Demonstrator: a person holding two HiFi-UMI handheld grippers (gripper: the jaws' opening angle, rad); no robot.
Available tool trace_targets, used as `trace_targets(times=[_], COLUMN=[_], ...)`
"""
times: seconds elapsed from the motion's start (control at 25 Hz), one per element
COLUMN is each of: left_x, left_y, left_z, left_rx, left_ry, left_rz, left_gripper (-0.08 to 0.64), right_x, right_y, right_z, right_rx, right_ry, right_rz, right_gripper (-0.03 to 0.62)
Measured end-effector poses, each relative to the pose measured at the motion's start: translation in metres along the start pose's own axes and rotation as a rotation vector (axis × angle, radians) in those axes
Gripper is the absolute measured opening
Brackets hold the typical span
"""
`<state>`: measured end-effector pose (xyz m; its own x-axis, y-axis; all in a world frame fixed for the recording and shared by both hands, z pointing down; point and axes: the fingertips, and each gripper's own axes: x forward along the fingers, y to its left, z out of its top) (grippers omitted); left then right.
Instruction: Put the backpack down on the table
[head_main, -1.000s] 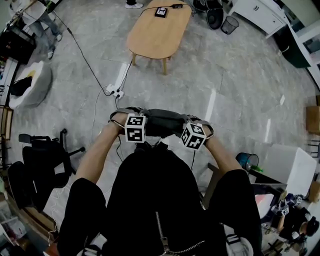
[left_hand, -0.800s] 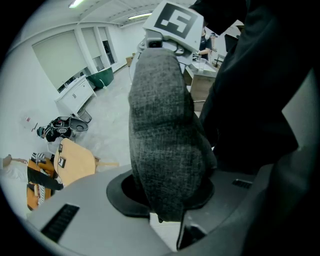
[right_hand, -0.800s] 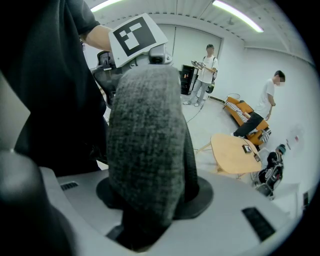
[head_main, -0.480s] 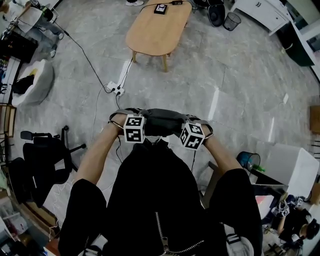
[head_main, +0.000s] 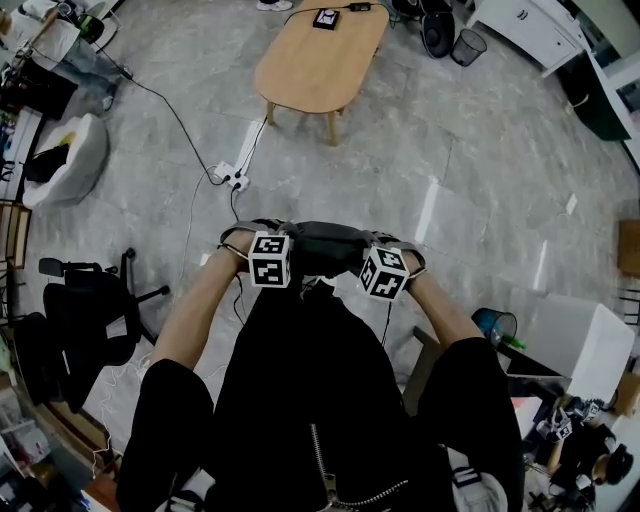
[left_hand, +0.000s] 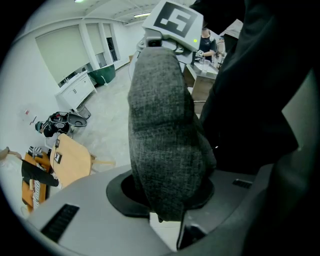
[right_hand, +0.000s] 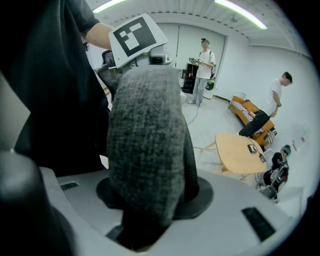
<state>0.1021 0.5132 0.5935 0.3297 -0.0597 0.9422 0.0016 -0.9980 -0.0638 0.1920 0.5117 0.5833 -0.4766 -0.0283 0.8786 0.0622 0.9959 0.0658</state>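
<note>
The left gripper (head_main: 266, 252) and the right gripper (head_main: 388, 264) are each clamped on the dark grey woven-fabric backpack (head_main: 320, 245). It hangs between them in front of the person, at 6 o'clock from the oval light-wood table (head_main: 318, 62) and well apart from it.

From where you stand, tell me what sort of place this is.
Probably an open office or lab workroom: an oval wooden table on polished grey floor, a black office chair, and a power strip trailing cables.

The backpack (left_hand: 165, 130) hides the fingers in both gripper views.
</note>
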Motion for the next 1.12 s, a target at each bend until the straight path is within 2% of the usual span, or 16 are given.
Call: trace_targets(times=[0.32,0.56,0.92,1.12], left_x=[0.006,0.004,-0.013,-0.019], left_y=[0.037,0.082,0.138,0.158], left_z=[-0.025,-0.044,-0.085,-0.092], left_rx=[0.011,0.062,0.122,0.141], left_ry=[-0.021,-0.030,-0.047,-0.065], left_rz=[-0.025,-0.032,-0.009,0.007], left_gripper=[0.120,0.120,0.120,0.120], right_x=[0.019,0.031,0.048,0.047], right_y=[-0.039,-0.079,-0.132,-0.149], right_z=[0.011,0.023,0.061,0.071], right_rx=[0.018,0.053,0.089,0.102], right_ry=[0.027,0.045,0.070,0.083], right_rz=[0.012,0.002,-0.041,-0.056], right_gripper=[0.183,0.181,0.181,0.181])
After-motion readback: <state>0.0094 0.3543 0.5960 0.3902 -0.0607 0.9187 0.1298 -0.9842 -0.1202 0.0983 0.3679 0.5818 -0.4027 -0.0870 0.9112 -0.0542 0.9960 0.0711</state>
